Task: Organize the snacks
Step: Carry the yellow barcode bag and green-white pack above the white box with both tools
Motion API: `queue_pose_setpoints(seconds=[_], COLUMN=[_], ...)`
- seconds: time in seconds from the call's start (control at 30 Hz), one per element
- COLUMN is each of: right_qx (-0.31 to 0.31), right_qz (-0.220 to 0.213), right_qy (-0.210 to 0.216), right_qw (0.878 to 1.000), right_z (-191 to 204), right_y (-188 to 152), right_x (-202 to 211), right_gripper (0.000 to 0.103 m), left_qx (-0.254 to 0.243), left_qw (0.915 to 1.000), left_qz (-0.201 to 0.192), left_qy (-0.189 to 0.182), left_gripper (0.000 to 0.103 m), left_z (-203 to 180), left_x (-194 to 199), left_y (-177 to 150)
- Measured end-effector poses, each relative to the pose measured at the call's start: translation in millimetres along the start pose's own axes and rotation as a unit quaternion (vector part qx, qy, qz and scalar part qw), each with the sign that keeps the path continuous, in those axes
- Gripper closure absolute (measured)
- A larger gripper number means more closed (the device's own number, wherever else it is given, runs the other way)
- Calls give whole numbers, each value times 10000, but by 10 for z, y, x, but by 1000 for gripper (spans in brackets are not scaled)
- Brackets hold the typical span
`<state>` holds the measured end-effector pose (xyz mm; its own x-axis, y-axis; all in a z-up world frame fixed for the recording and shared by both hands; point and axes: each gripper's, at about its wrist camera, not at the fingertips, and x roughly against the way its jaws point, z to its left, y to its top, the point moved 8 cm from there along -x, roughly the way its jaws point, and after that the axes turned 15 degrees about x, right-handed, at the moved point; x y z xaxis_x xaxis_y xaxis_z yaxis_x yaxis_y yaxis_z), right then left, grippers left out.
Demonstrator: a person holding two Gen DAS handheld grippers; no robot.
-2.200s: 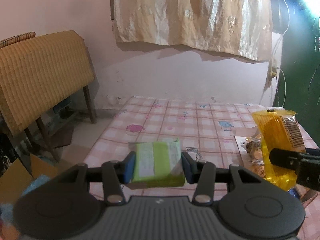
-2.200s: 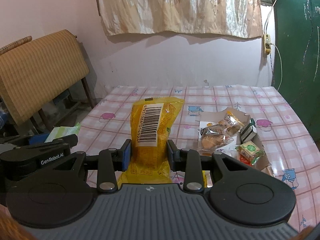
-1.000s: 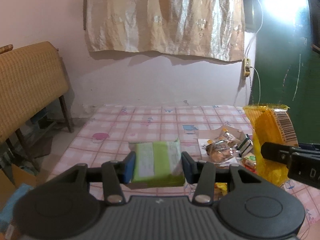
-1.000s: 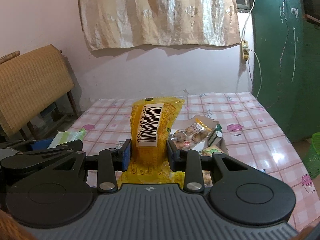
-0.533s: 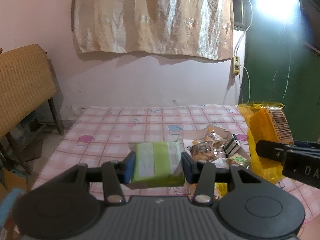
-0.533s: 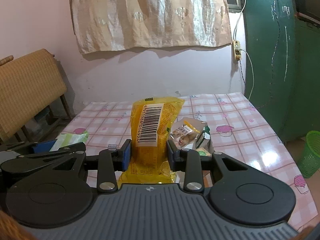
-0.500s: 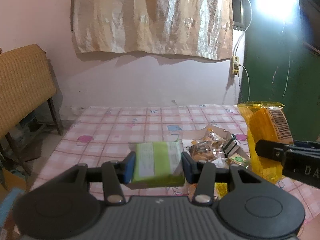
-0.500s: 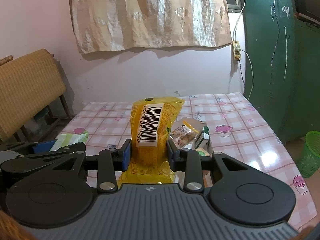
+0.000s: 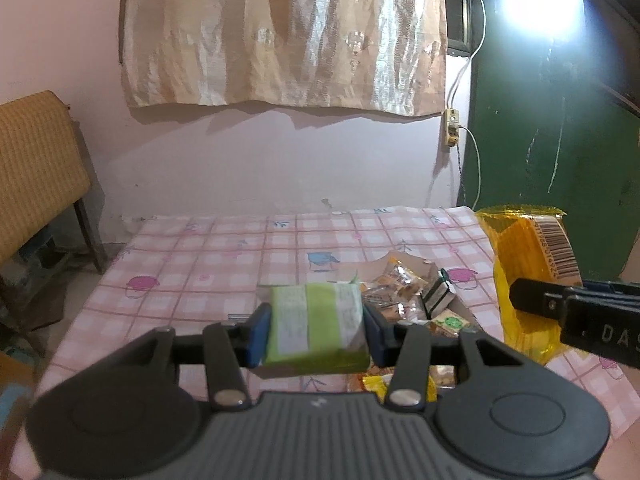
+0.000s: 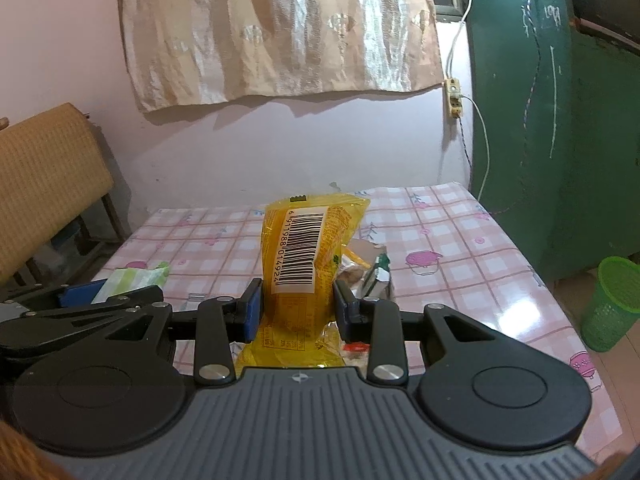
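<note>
My left gripper (image 9: 316, 330) is shut on a green and white snack pack (image 9: 316, 322), held above the pink checked table (image 9: 224, 264). My right gripper (image 10: 298, 304) is shut on an upright yellow snack bag (image 10: 308, 256) with a barcode label. In the left wrist view the yellow bag (image 9: 528, 276) and the right gripper's finger stand at the right. In the right wrist view the green pack (image 10: 134, 280) shows at the left, in the left gripper. A cardboard box (image 9: 416, 296) with several small snack packets lies on the table beyond both grippers.
A woven chair (image 10: 48, 172) stands left of the table. A curtain (image 9: 288, 36) hangs on the pink wall behind. A green door (image 10: 560, 120) is at the right, with a green plastic basket (image 10: 610, 306) on the floor by the table's right edge.
Both views have swung rightward: the chair has slid toward the left edge and the snack box has drifted left under the grippers. Both grips are unchanged.
</note>
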<state>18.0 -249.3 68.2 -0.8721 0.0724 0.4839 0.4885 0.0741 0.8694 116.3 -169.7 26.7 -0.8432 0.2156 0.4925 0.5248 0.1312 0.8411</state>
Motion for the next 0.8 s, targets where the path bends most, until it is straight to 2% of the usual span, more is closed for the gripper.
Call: queue_pose_setpoints(seconds=[0.4,0.8], right_qx=[-72,-106], right_qz=[77,169], right_qy=[-164,-155], right_qw=[9998,9997], right_z=[-52,-63], right_y=[-1,-10], right_x=[-86,-202], right_gripper=[65,65], left_qx=[-55,-88], left_qw=[9998,9996], left_qz=[106,188], left_qy=[-132,-195], left_gripper=[56,56], left_z=[-187,-269], left_x=[-181,-309], left_y=[-15,-55])
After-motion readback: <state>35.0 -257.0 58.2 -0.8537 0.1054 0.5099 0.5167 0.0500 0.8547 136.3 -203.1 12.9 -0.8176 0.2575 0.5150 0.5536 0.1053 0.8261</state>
